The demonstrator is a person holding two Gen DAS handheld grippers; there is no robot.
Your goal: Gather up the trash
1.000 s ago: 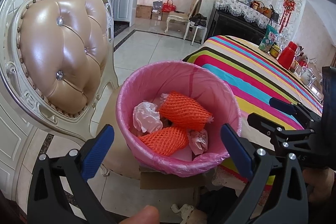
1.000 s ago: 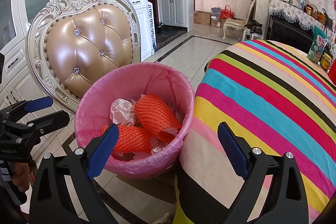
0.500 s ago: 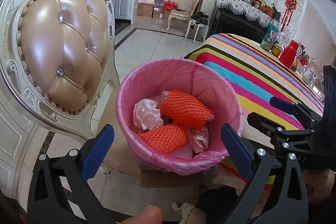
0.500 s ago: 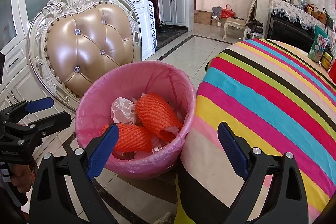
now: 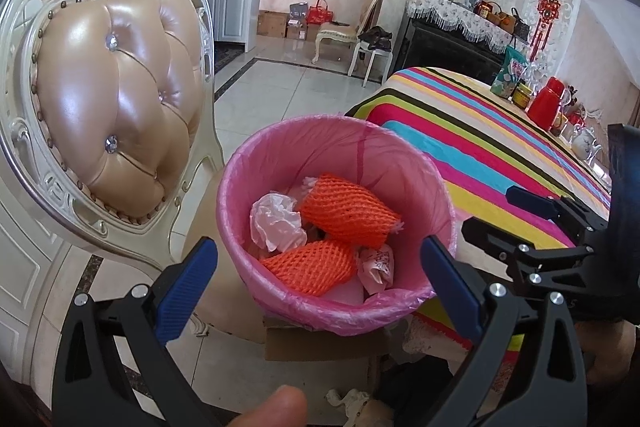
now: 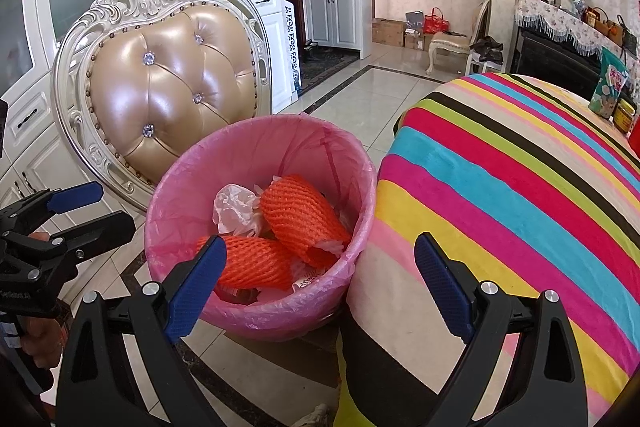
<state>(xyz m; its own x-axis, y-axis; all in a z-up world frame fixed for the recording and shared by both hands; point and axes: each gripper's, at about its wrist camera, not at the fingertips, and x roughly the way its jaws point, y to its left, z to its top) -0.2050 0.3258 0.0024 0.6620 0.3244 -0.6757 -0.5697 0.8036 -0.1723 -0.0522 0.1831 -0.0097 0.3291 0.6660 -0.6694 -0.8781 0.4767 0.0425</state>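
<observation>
Pink-lined bin (image 5: 336, 163) stands on floor between padded chair (image 5: 116, 99) and striped tablecloth (image 6: 520, 187), near table edge, likely so table trash drops straight in. Inside: two orange foam nets (image 5: 346, 211), crumpled white paper (image 5: 276, 223). Left gripper (image 5: 320, 267) hovers above bin, jaws spread wide, holding nothing. Right gripper (image 6: 320, 267) beside it over bin rim and cloth, likewise spread and empty. Cardboard piece (image 5: 320, 341) under bin.

You can make out large Chinese characters on the green snack bag (image 6: 610, 83) at the right edge of the right wrist view, too blurred to read; print on the left gripper (image 6: 76, 211) body is illegible
</observation>
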